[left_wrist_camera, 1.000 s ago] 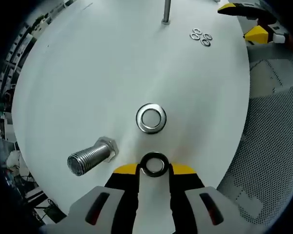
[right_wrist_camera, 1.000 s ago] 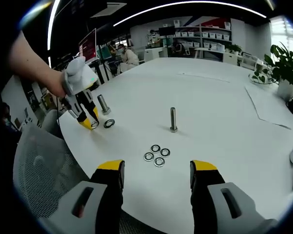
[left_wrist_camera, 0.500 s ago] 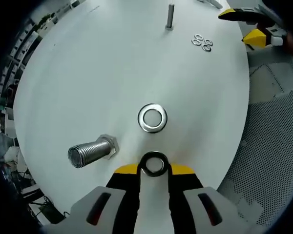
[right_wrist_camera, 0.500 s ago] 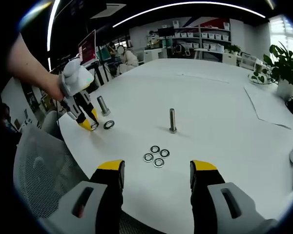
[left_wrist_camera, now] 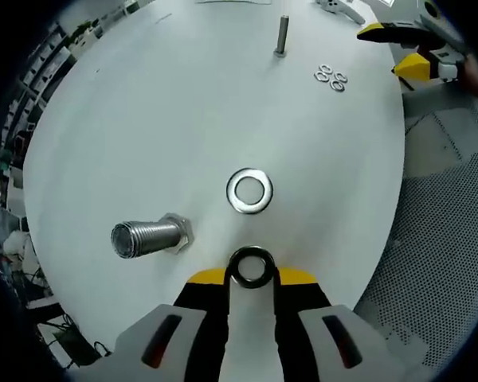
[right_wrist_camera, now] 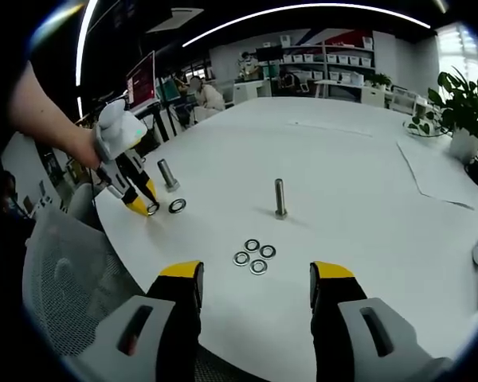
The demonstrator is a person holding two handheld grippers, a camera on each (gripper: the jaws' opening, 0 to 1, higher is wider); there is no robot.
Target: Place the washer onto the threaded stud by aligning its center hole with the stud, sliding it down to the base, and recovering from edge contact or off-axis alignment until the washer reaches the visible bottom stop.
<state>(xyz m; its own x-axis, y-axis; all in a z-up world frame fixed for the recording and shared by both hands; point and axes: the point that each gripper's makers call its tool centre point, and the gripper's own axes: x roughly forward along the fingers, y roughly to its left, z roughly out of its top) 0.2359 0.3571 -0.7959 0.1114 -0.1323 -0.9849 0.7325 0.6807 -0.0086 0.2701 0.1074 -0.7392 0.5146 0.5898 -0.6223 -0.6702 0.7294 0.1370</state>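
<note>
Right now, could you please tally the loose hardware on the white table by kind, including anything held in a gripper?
Washers: 6, namely 1 in the left gripper, 1 lying just ahead, 4 clustered
Threaded studs: 2, namely 1 tall and thin, 1 thick
Total: 8

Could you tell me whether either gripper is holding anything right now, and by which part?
The left gripper pinches a dark washer by its rim, on opposite edges. The right gripper is open and holds nothing.
</note>
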